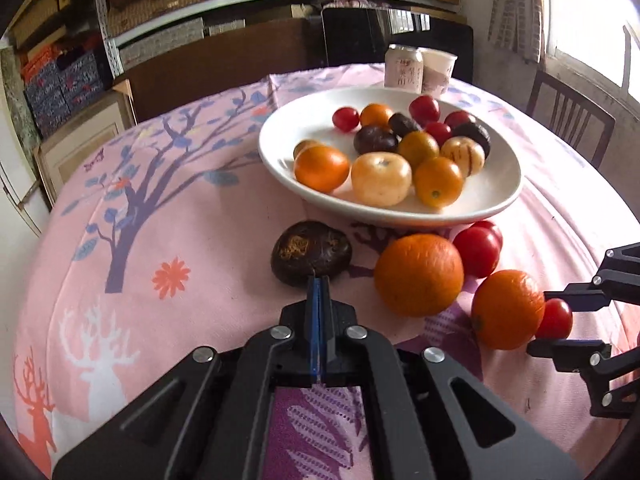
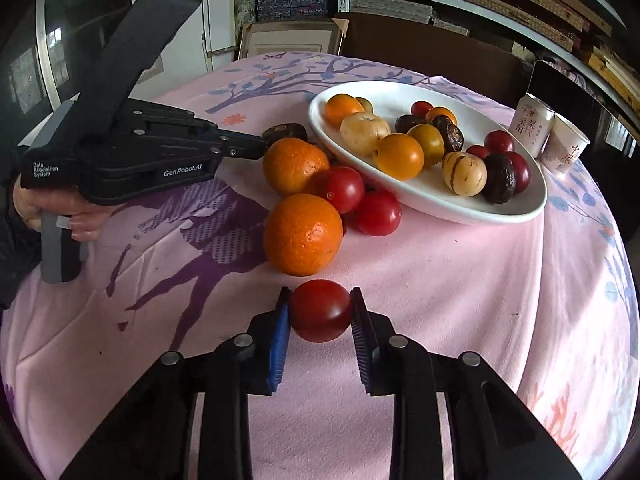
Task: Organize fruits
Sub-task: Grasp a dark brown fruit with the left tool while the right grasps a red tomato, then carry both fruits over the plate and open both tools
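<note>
- Right gripper [image 2: 320, 312] has its fingers clamped on a small red tomato [image 2: 321, 310], one pad on each side, down at the pink tablecloth [image 2: 440, 280] near the front edge of the table.
- Left gripper [image 1: 318, 280] is fully closed, fingers pressed together with nothing between them. The tips sit right at the near edge of a dark wrinkly fruit [image 1: 311, 251] lying on the cloth; can't tell if they actually touch it.
- White plate [image 1: 500, 196] sits further back, loaded with small oranges, red tomatoes, pale yellowish fruits and a few more dark ones.
- Loose on the cloth in front of the plate: two big oranges, the one nearer the plate [image 1: 419, 274] and another [image 1: 507, 309] just beside the gripped tomato, plus two more red tomatoes [image 1: 478, 250] tucked against the plate rim.
- Behind the plate there's a can [image 1: 404, 68] and a paper cup [image 1: 438, 70] side by side.
- A hand [image 2: 60, 212] wraps the left gripper's handle.
</note>
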A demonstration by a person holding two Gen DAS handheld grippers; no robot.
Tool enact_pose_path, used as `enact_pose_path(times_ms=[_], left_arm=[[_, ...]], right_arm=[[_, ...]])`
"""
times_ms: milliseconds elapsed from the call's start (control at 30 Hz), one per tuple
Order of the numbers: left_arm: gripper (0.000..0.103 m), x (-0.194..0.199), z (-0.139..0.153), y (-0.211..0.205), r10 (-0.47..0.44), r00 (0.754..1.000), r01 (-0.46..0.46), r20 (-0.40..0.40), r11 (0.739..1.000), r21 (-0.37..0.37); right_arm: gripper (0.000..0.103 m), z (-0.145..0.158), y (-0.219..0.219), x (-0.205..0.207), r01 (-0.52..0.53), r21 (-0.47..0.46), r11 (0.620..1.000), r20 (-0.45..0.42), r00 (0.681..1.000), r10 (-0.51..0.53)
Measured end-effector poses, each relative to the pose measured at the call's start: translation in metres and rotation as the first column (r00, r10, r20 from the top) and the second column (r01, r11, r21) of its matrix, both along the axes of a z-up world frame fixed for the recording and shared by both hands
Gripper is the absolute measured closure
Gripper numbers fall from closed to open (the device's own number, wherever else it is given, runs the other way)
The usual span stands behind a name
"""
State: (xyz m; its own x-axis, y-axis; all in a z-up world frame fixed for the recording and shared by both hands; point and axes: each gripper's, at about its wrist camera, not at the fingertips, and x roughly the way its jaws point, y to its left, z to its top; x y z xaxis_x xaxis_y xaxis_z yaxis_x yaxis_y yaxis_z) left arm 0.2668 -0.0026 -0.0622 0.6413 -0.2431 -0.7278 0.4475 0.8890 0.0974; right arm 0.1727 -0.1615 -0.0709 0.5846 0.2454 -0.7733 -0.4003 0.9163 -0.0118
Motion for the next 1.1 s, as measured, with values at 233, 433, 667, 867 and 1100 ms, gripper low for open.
enact_pose_path(times_ms=[233,433,667,867,1100], left_arm=[[0.103,0.0,0.007,-0.009,-0.024,1.0,0.023,0.004,1.0,0.02],[0.103,-0.005,0.014,-0.009,-0.052,0.999,0.052,0.013,0.999,-0.004],[0.039,0.009,0.003,-0.008,-0.01,1.0,0.009,0.026,0.999,0.039],[0.034,0.032,0.002,-0.009,0.007,1.0,-0.007,-0.007,1.0,-0.021],[0.058,0.043,-0.008,-0.014,-0.073,0.992,0.066,-0.106,0.996,-0.067]], right_arm=[[0.074,0.032,-0.025,-0.017,0.059,0.016,0.998,0.079,0.995,-0.06],[0.074,0.055,-0.051,-0.023,0.12,0.059,0.991,0.145,0.981,-0.127],[0.074,0.056,-0.069,-0.02,0.152,0.139,0.979,0.171,0.97,-0.175],[0.074,0.048,-0.071,-0.016,0.152,0.167,0.974,0.142,0.974,-0.176],[0.074,0.054,-0.071,-0.016,0.159,0.155,0.975,0.148,0.972,-0.182]])
